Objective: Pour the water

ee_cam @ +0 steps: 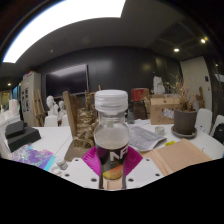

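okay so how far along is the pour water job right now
Done: the gripper has closed on the clear plastic bottle with the white cap, its pink pads pressing both sides. In hand: the bottle is held upright, not tilted. Left: the cap is still on, so no pouring has begun, and I cannot pick out a cup to pour into.

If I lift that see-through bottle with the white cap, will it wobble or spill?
The clear plastic bottle with a white cap stands between the gripper fingers; it looks tall and narrow, so it may tip if nudged. It seems partly full, so probably fairly heavy. The cap is on, so spilling is unlikely.
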